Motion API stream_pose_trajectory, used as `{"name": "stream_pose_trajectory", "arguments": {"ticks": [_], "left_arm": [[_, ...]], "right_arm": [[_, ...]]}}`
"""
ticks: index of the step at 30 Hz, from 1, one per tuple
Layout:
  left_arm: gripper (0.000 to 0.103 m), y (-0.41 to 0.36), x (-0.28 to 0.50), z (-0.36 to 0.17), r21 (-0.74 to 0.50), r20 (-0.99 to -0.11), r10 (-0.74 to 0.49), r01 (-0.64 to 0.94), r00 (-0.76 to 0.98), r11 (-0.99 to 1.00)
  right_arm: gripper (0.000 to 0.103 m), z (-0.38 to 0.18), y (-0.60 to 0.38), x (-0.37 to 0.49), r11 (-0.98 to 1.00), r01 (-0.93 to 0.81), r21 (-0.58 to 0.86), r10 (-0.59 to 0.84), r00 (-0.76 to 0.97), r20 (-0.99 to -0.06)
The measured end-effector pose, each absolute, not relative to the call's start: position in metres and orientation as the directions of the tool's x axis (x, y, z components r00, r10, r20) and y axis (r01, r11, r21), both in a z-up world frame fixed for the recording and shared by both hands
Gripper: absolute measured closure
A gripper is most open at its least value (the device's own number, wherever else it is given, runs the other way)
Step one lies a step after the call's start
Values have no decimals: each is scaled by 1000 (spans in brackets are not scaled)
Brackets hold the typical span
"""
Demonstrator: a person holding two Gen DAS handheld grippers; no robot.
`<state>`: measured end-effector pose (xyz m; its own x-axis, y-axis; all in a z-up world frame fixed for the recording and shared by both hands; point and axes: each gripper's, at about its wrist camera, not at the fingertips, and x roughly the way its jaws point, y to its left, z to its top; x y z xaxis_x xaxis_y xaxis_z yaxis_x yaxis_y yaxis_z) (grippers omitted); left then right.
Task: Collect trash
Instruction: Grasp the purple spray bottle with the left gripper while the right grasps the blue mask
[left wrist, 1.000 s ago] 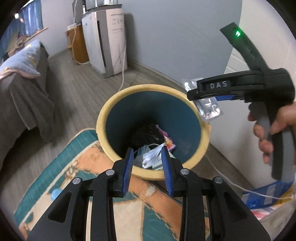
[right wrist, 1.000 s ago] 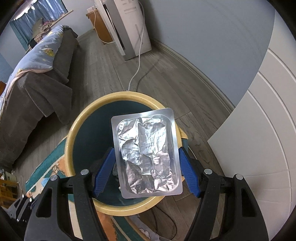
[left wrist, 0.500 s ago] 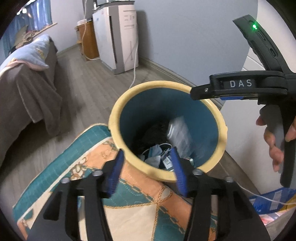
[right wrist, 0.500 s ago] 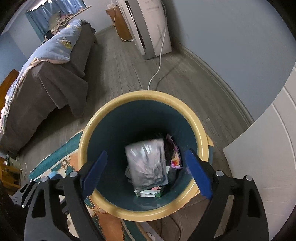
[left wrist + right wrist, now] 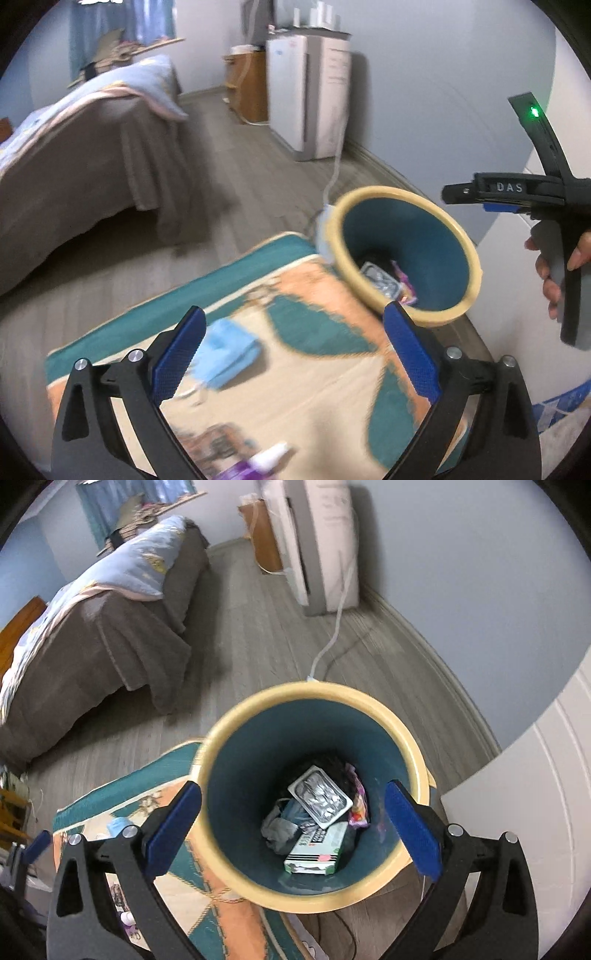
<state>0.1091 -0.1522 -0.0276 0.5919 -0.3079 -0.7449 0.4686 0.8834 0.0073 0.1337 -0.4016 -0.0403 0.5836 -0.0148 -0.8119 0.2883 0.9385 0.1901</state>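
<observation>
A: What does the left wrist view show?

B: The left gripper [image 5: 291, 349] is spread wide, its blue pads far apart and nothing between them. Below it lies a rug [image 5: 317, 373] in teal, orange and cream. A crumpled blue mask [image 5: 225, 354] rests on the rug, between the pads but lower down, untouched. A purple bottle [image 5: 255, 463] with a white cap lies on the rug at the bottom edge.

A: Where is the bin?

B: The bin [image 5: 458, 240], yellow-rimmed and teal inside, stands at the rug's far right corner. A foil pack [image 5: 380, 275] and a pink wrapper [image 5: 404, 286] lie inside it. To the right, a hand [image 5: 557, 269] holds the right gripper's handle beside the bin. From here I cannot tell how far that tool is spread. A bed [image 5: 81, 155] sits at the left.

A: And the right wrist view?

B: The right gripper [image 5: 293, 825] hangs directly above the bin [image 5: 229, 864], spread wide and holding nothing. The foil pack [image 5: 319, 797] lies on top of the trash at the bottom. Beside it are the wrapper [image 5: 358, 805], a green and white box [image 5: 317, 849] and grey cloth [image 5: 279, 829]. The rug [image 5: 207, 897] is at the left, against the bin, with the mask [image 5: 118, 825] on it. A white cord [image 5: 332, 635] runs across the wood floor to the bin's far rim.
</observation>
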Motion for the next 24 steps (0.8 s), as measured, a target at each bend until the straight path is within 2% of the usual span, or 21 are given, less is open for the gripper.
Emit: {"name": "stream_pose_trajectory", "arguments": {"ticks": [6, 13, 16, 20, 24], "left_arm": [[5, -82, 80, -12, 53, -726, -233, 391, 647, 919], [5, -45, 58, -74, -18, -812, -213, 343, 543, 939], [5, -47, 51, -96, -19, -834, -225, 381, 503, 924], [5, -49, 48, -118, -13, -858, -234, 435, 458, 900], [8, -46, 47, -133, -30, -876, -250, 470, 413, 882]], "right_arm": [[6, -27, -360, 124, 939, 291, 181, -22, 577, -817], [6, -24, -296, 106, 939, 277, 202, 5, 576, -817], [6, -36, -273, 105, 927, 281, 250, 59, 550, -833], [6, -46, -246, 114, 949, 256, 182, 34, 491, -870], [6, -47, -230, 122, 953, 246, 178, 35, 492, -870]]}}
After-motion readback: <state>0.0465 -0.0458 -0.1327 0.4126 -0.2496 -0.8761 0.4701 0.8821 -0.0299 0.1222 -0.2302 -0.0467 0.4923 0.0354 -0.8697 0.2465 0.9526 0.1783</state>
